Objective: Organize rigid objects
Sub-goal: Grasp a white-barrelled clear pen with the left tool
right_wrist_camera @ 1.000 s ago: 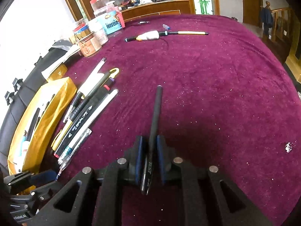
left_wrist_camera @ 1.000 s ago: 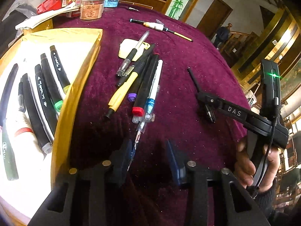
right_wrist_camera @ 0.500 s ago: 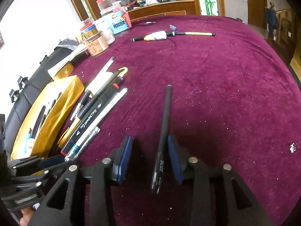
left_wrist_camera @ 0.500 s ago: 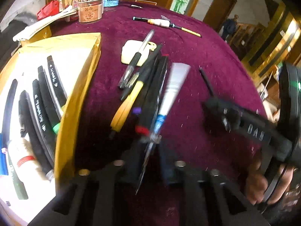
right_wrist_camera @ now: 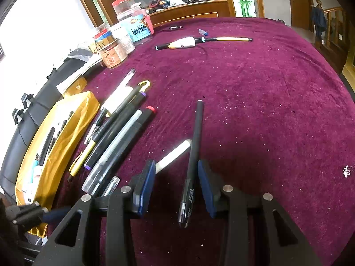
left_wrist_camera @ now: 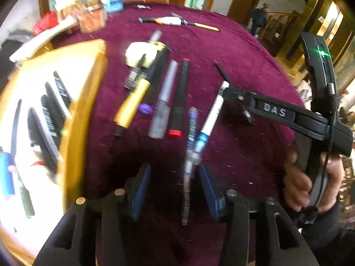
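Jaws on both the left gripper (left_wrist_camera: 175, 190) and right gripper (right_wrist_camera: 175, 188) sit half open, left just reopened, gripping nothing, so the clear pen (left_wrist_camera: 188, 166) and black pen (right_wrist_camera: 193, 159) lying loose between them could roll toward 6 o'clock on the desk (right_wrist_camera: 266, 110).

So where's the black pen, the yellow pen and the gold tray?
Black pen (right_wrist_camera: 195, 141): right wrist view, mid-barrel, just beyond the blue pads.
Yellow pen (left_wrist_camera: 133, 103): left wrist view, on its yellow barrel.
Gold tray (right_wrist_camera: 73, 119): right wrist view, on its near gold wall.
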`<state>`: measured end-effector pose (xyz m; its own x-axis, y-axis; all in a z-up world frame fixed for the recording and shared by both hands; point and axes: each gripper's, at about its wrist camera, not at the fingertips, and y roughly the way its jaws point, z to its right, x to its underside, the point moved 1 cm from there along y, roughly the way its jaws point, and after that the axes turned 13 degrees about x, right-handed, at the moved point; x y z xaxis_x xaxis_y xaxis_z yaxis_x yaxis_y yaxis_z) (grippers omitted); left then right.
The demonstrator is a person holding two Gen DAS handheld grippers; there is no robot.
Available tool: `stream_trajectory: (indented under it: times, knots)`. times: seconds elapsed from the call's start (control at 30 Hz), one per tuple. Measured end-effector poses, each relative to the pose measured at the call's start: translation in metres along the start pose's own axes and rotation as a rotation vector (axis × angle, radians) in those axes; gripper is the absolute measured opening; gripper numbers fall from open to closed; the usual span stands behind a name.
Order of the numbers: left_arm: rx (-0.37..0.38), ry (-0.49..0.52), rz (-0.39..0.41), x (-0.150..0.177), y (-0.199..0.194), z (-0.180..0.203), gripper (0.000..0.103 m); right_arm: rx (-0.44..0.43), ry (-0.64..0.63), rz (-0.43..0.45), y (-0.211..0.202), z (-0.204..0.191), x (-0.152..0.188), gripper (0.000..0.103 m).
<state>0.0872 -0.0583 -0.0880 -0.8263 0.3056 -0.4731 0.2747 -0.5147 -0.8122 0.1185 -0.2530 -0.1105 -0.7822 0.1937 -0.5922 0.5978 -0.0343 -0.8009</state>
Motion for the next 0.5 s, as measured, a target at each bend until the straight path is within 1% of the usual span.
stream_trajectory:
  times: [0.07,0.13,0.17,0.2,0.27,0.33,0.43,0.47,0.5]
  knots:
    - [0.026,0.001,0.027,-0.002,-0.008,-0.002,0.049,0.004,0.011,0.001,0.0,0.002,0.0,0.034]
    - [0.036,0.023,0.065,-0.009,-0.012,0.005,0.054,0.008,0.029,-0.002,0.0,0.006,0.0,0.027]
    - [0.025,0.04,0.074,-0.012,-0.01,0.011,0.054,0.018,0.038,-0.004,0.001,0.008,0.0,0.02]
    - [0.006,0.062,0.078,-0.017,-0.004,0.019,0.054,0.048,0.037,-0.007,0.001,0.008,0.0,0.01]
    - [-0.022,0.11,0.065,-0.027,0.011,0.033,0.054,0.053,0.036,-0.009,0.002,0.008,0.0,0.009]
    - [-0.029,0.17,0.047,-0.034,0.025,0.046,0.054,0.043,0.046,-0.01,0.001,0.011,0.0,0.009]
    - [-0.057,0.222,-0.007,-0.048,0.049,0.057,0.053,0.042,0.054,-0.01,0.001,0.013,0.001,0.009]
    - [-0.068,0.246,-0.024,-0.05,0.056,0.06,0.05,0.041,0.059,-0.011,0.001,0.014,0.0,0.009]
    - [-0.094,0.264,-0.069,-0.052,0.067,0.061,0.039,0.038,0.067,-0.012,0.001,0.015,0.0,0.009]
